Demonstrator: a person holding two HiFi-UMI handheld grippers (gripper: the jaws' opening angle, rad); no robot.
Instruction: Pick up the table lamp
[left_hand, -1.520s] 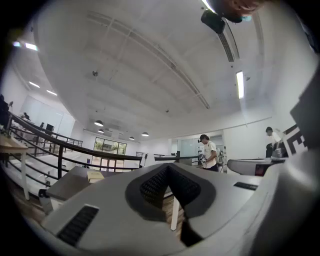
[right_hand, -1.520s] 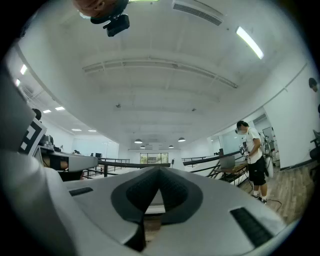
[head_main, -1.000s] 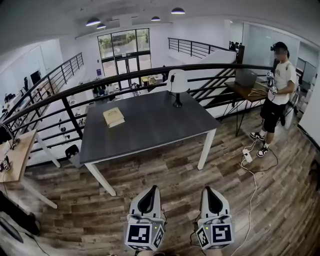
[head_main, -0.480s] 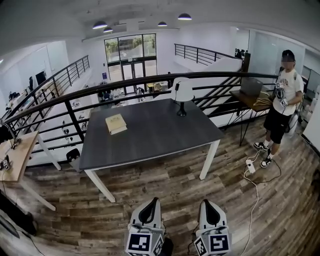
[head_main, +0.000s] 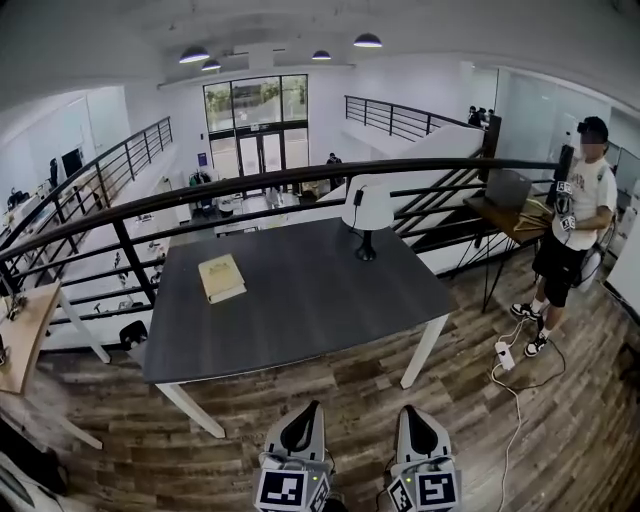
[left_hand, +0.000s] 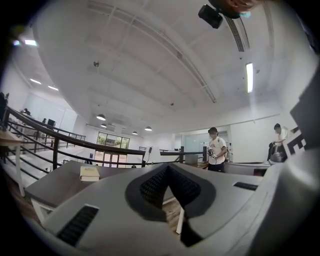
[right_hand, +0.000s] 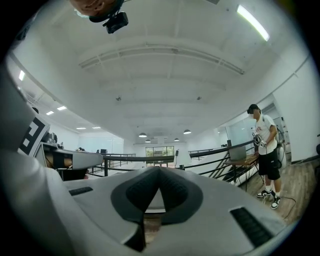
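Note:
The table lamp (head_main: 366, 208) has a white shade and a thin black stem on a round black base. It stands upright near the far right corner of the dark grey table (head_main: 300, 310). My left gripper (head_main: 309, 406) and right gripper (head_main: 411, 409) are side by side at the bottom of the head view. They hover over the wooden floor short of the table's near edge, far from the lamp. Both are shut with nothing between the jaws, as the left gripper (left_hand: 167, 166) and right gripper (right_hand: 159, 168) show in their own views.
A yellowish book (head_main: 221, 277) lies on the table's left part. A black railing (head_main: 230, 184) runs behind the table. A person (head_main: 577, 220) stands at the right by a desk with a laptop (head_main: 506, 188). A power strip with its cable (head_main: 503, 355) lies on the floor.
Both grippers have moved forward toward the table, which now looks larger and closer. They stayed shut. The person at the right has shifted slightly.

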